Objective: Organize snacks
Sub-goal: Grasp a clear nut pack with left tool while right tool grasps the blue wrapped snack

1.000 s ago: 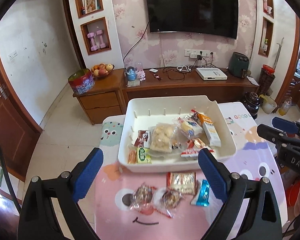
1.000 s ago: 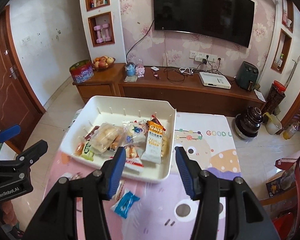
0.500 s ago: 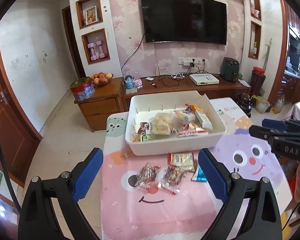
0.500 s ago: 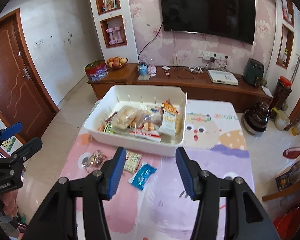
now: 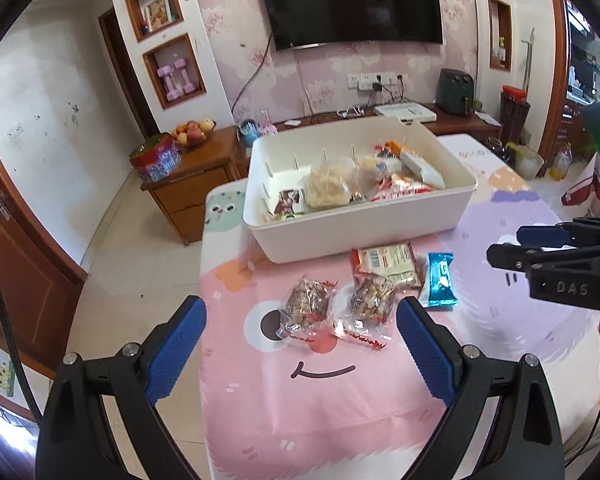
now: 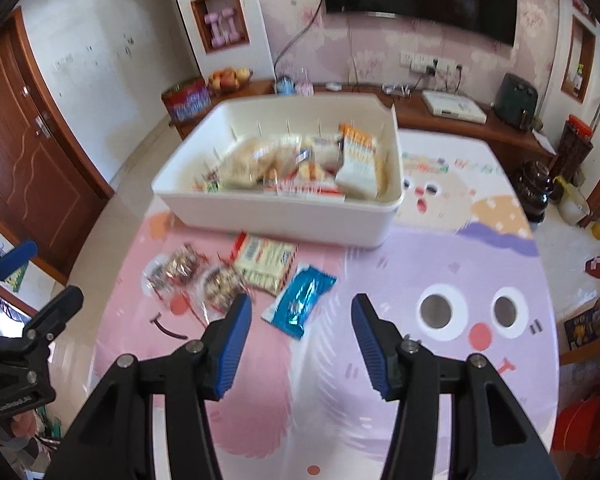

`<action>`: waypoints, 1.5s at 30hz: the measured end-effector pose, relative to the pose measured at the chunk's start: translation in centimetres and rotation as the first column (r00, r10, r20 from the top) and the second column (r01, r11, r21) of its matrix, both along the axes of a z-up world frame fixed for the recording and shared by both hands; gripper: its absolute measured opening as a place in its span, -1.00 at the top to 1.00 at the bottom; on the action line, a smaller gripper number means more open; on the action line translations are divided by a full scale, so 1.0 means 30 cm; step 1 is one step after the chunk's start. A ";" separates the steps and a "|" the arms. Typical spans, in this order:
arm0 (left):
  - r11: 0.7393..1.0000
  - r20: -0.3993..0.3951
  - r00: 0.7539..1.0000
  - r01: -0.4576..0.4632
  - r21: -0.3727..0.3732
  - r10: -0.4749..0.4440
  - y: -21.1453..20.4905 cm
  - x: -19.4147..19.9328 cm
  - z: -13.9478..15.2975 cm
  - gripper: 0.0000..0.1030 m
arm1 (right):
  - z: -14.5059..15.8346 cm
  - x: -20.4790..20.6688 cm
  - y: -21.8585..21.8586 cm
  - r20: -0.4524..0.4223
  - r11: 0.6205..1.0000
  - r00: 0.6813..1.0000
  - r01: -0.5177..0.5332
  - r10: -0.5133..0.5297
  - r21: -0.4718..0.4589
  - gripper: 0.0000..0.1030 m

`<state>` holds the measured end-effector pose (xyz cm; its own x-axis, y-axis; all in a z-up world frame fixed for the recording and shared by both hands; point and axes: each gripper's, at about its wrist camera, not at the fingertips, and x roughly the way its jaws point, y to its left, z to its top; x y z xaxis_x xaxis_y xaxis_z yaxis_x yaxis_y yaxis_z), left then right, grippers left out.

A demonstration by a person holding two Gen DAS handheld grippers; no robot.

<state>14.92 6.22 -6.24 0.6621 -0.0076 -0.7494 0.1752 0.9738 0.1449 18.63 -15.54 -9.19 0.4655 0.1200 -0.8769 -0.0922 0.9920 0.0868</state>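
Pink and lilac cartoon cloth covers the table (image 5: 332, 408), a smiling face printed at lower centre of the left wrist view. At upper centre stands a white plastic bin (image 5: 364, 224) already heaped with wrapped snacks, their print too small to read. Just in front of it on the cloth lie four loose ones: two clear-wrapped nut clusters (image 5: 308, 304) with red twist ends, a red-edged cracker pack (image 5: 388, 268) showing a barcode panel, and to its right a blue foil bar (image 5: 440, 280), its lettering blurred.

Left gripper (image 5: 300, 344) hangs over the clusters with its blue pads spread wide and nothing between them. Right gripper (image 6: 300, 320) is likewise parted and empty — the blue foil bar (image 6: 300, 300) sits just beyond its fingertips. On its black body at the right edge of the left view the letters "DAS" can be read; the left gripper's body at lower left of the right view carries a white label too blurred to read.
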 end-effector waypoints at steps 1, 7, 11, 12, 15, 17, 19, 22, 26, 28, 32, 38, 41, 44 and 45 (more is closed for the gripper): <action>1.000 -0.009 1.000 0.001 0.002 -0.001 0.001 0.011 -0.018 -0.85 | -0.017 0.004 0.004 -0.008 1.000 1.000 0.001 -0.001 -0.002 -0.02; 1.000 -0.076 0.997 -0.013 0.006 0.013 0.024 0.107 -0.125 -0.85 | -0.127 0.069 0.012 -0.065 1.000 0.998 0.027 -0.028 -0.008 -0.02; 0.998 -0.151 0.987 -0.058 -0.007 0.056 0.066 0.190 -0.228 -0.85 | -0.196 0.113 0.012 -0.100 0.999 0.994 0.048 -0.050 -0.015 -0.02; 0.997 -0.168 0.983 -0.073 -0.011 0.070 0.079 0.210 -0.252 -0.85 | -0.214 0.122 0.013 -0.107 0.998 0.993 0.055 -0.056 -0.013 -0.02; 0.993 -0.229 0.969 -0.109 -0.039 0.097 0.117 0.268 -0.324 -0.85 | -0.251 0.138 0.019 -0.121 0.998 0.991 0.063 -0.065 -0.014 -0.02; 0.991 -0.265 0.958 -0.125 -0.047 0.108 0.132 0.295 -0.369 -0.85 | -0.273 0.146 0.023 -0.131 0.998 0.989 0.066 -0.067 -0.013 -0.02; 0.990 -0.292 0.950 -0.131 -0.054 0.110 0.137 0.317 -0.406 -0.85 | -0.292 0.152 0.030 -0.138 0.998 0.988 0.067 -0.068 -0.014 -0.02; 0.990 -0.313 0.943 -0.134 -0.051 0.112 0.132 0.344 -0.454 -0.85 | -0.319 0.159 0.040 -0.151 0.998 0.986 0.064 -0.066 -0.017 -0.02; 0.987 -0.336 0.935 -0.144 -0.067 0.113 0.131 0.386 -0.489 -0.85 | -0.342 0.167 0.039 -0.157 0.998 0.986 0.065 -0.063 0.005 -0.02; 0.986 -0.344 0.932 -0.152 -0.075 0.117 0.131 0.400 -0.502 -0.85 | -0.351 0.172 0.040 -0.166 0.998 0.984 0.065 -0.062 0.009 -0.02; 0.983 -0.362 0.924 -0.164 -0.081 0.124 0.124 0.420 -0.530 -0.77 | -0.362 0.176 0.039 -0.178 0.998 0.982 0.066 -0.061 0.022 -0.02; 0.975 -0.367 0.920 -0.190 -0.116 0.135 0.119 0.421 -0.544 -0.29 | -0.365 0.179 0.071 -0.154 0.999 0.987 0.047 -0.050 -0.021 -0.01; 0.974 -0.349 0.927 -0.191 -0.119 0.138 0.109 0.408 -0.534 0.24 | -0.367 0.172 0.087 -0.136 0.998 0.990 0.032 -0.039 -0.053 0.15; 0.972 -0.343 0.926 -0.206 -0.114 0.156 0.102 0.399 -0.533 0.27 | -0.367 0.164 0.097 -0.128 0.998 0.991 0.026 -0.033 -0.055 0.36; 0.971 -0.340 0.926 -0.211 -0.113 0.161 0.099 0.393 -0.533 0.27 | -0.366 0.161 0.091 -0.128 0.999 0.991 0.028 -0.033 -0.042 0.37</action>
